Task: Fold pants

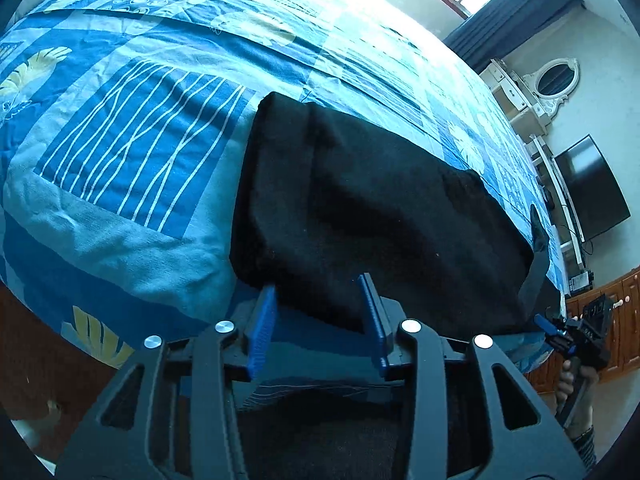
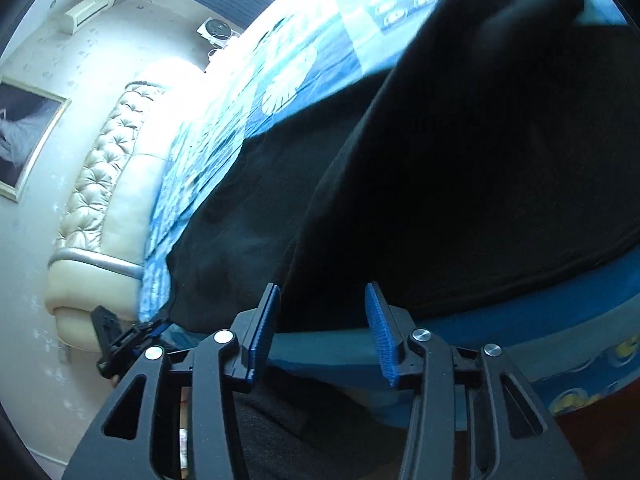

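Left wrist view: your left gripper (image 1: 320, 312) stands spread at the bottom centre of the frame, its blue pads (image 1: 262, 330) apart with nothing between them. The black pants (image 1: 360, 208) lie as a folded block across the middle of the frame on the blue patterned bedspread (image 1: 120, 140), their near edge just beyond your fingertips. At the lower right edge you can see your right gripper (image 1: 560, 326) in your hand (image 1: 572, 380), beside the far end of the pants. It looks as though a fold is down and both grippers are off the cloth.

Right wrist view: your right gripper (image 2: 322, 320) is likewise spread, pads empty, with the pants (image 2: 440, 180) filling the centre and right of the frame and lying in at least two layers. The left gripper (image 2: 132, 338) shows at the lower left, near the padded headboard (image 2: 108, 168).

Next, judge whether another fold is needed. If so, take the near edge at both ends, catching all the layers, and carry it over evenly.
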### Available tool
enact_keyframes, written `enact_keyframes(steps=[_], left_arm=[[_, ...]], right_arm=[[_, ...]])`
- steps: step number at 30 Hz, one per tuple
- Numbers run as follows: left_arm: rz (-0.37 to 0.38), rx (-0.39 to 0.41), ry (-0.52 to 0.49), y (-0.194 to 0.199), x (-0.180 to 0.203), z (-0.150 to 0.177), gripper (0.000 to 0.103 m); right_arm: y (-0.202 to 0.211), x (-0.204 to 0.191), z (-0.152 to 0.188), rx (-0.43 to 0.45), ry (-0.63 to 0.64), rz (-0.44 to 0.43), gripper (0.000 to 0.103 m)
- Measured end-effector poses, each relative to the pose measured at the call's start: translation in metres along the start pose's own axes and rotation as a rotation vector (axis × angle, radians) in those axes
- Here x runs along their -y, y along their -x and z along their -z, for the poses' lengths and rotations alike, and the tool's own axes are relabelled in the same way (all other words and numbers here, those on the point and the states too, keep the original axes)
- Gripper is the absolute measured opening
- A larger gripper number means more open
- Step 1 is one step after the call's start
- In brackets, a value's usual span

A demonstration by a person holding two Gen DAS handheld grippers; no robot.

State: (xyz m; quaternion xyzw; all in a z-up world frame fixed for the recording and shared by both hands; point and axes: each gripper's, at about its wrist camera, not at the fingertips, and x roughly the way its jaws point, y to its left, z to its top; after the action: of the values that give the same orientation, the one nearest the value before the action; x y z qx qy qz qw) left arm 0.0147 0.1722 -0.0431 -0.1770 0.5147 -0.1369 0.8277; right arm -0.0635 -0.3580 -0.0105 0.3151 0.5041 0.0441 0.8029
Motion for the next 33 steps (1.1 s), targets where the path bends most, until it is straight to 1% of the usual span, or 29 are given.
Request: enact_keyframes(steps=[2, 4, 5, 8, 10, 12, 15, 18, 20, 21, 22, 24, 25, 26, 29, 31, 33], left_arm=[[-0.009, 0.027, -0.004, 0.007, 0.006, -0.001, 0.051], [-0.013, 0.049, -0.010, 0.009, 0.014, -0.004, 0.057], [-0.010, 0.054, -0.014, 0.008, 0.017, -0.007, 0.061], [-0.016, 0.040, 0.004, -0.003, 0.025, -0.013, 0.067], [-0.012, 0.026, 0.026, -0.012, 0.028, -0.013, 0.068], [-0.018, 0.019, 0.040, -0.019, 0.030, -0.011, 0.068], [-0.048, 0.016, 0.022, -0.027, 0.034, -0.008, 0.069], [-0.075, 0.016, -0.020, -0.032, 0.038, -0.007, 0.070], [-0.086, 0.016, -0.028, -0.035, 0.039, -0.007, 0.071], [-0.088, 0.015, -0.027, -0.036, 0.039, -0.007, 0.071], [-0.085, 0.015, -0.020, -0.037, 0.038, -0.008, 0.072], [-0.076, 0.013, -0.001, -0.040, 0.036, -0.010, 0.076], [-0.076, 0.014, 0.006, -0.041, 0.036, -0.010, 0.076], [-0.078, 0.015, 0.010, -0.041, 0.037, -0.010, 0.076], [-0.091, 0.015, 0.003, -0.043, 0.038, -0.010, 0.077], [-0.101, 0.019, -0.005, -0.043, 0.040, -0.009, 0.077], [-0.110, 0.023, -0.014, -0.044, 0.041, -0.009, 0.077]], right_arm=[[0.018, 0.003, -0.037, 0.087, 0.056, 0.105, 0.060], [0.026, 0.015, -0.082, 0.163, 0.058, 0.184, 0.061], [0.022, 0.022, -0.108, 0.172, 0.051, 0.235, 0.064], [-0.002, 0.048, -0.182, 0.178, 0.030, 0.402, 0.064], [-0.025, 0.065, -0.229, 0.145, 0.016, 0.524, 0.064], [-0.045, 0.079, -0.263, 0.123, -0.009, 0.606, 0.064], [-0.061, 0.105, -0.294, 0.117, -0.080, 0.675, 0.064], [-0.076, 0.125, -0.311, 0.100, -0.128, 0.727, 0.064], [-0.083, 0.133, -0.311, 0.079, -0.140, 0.763, 0.064], [-0.087, 0.139, -0.311, 0.066, -0.147, 0.779, 0.057], [-0.087, 0.143, -0.311, 0.071, -0.151, 0.785, 0.051], [-0.080, 0.144, -0.309, 0.097, -0.138, 0.779, 0.018], [-0.074, 0.143, -0.308, 0.110, -0.123, 0.741, 0.011], [-0.065, 0.142, -0.305, 0.137, -0.116, 0.715, 0.009], [-0.020, 0.139, -0.288, 0.244, -0.101, 0.607, 0.009], [0.019, 0.140, -0.267, 0.322, -0.106, 0.526, 0.009], [0.059, 0.148, -0.238, 0.393, -0.127, 0.475, 0.009]])
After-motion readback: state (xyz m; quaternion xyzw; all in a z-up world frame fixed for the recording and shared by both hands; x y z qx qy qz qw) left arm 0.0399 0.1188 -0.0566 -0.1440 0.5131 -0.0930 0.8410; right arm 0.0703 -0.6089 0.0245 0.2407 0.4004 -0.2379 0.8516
